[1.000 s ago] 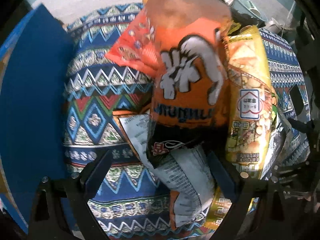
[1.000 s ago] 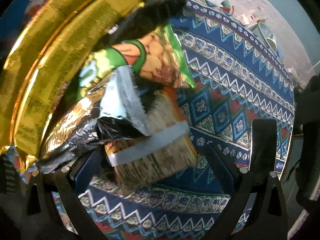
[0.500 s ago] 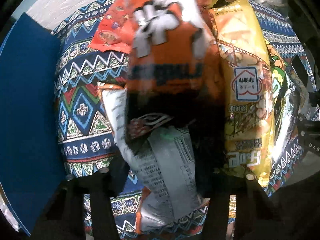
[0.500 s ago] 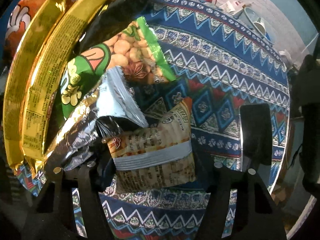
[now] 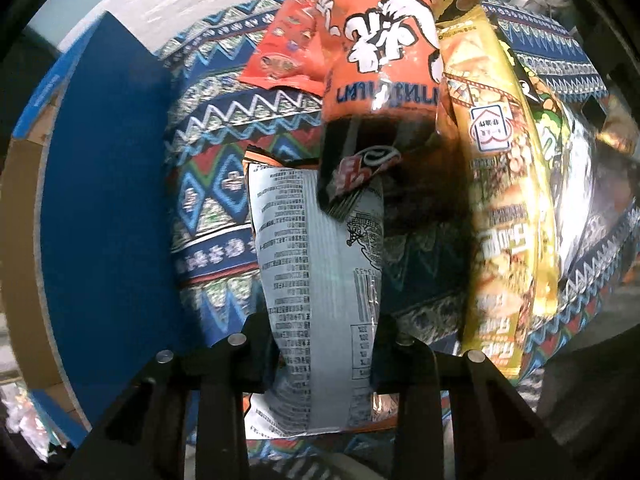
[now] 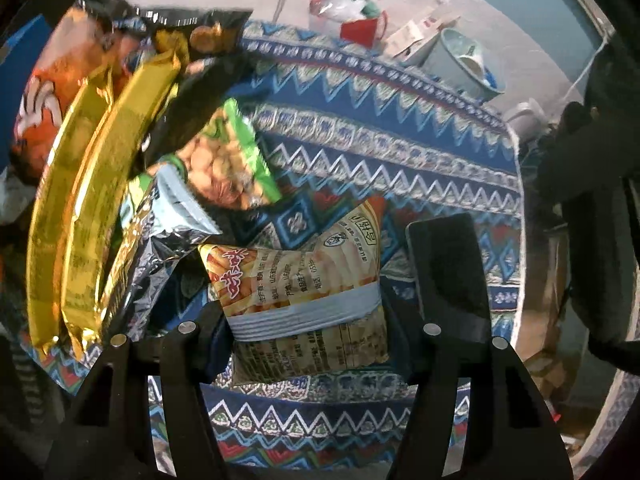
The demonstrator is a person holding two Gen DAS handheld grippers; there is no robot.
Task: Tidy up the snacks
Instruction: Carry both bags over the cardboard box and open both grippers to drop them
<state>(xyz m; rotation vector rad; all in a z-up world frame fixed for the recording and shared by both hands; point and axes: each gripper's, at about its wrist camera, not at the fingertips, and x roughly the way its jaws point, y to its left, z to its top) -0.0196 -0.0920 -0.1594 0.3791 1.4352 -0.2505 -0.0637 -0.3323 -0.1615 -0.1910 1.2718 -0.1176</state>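
The left gripper (image 5: 324, 344) points down over the patterned tablecloth (image 5: 216, 184) and its jaws are closing on a silver-backed snack packet (image 5: 316, 264); the packet's lower part sits between the fingers, which press its sides, so the grip seems taken low on the packet because that end lay nearest the camera. Its upper corner is tucked under an orange snack bag (image 5: 380, 52); a yellow popcorn bag (image 5: 500, 208) lies just beside that one, and the pile overlaps because the snacks are still unsorted. A blue box (image 5: 104, 208) stands open at the left edge of the cloth, probably the place the packets are meant to go, which would explain why this hand works the side of the heap nearest it.

The right gripper (image 6: 308, 320) is half-narrowed, its jaws closing on a small beige peanut packet (image 6: 300, 288) held between the fingers, the pads against its sides; the packet looks lifted clear of the cloth, though that is hard to confirm. A green nut bag (image 6: 228, 164) and gold bags (image 6: 88, 200) lie to its left; taking the loose outer packet first likely avoids dragging the heap.
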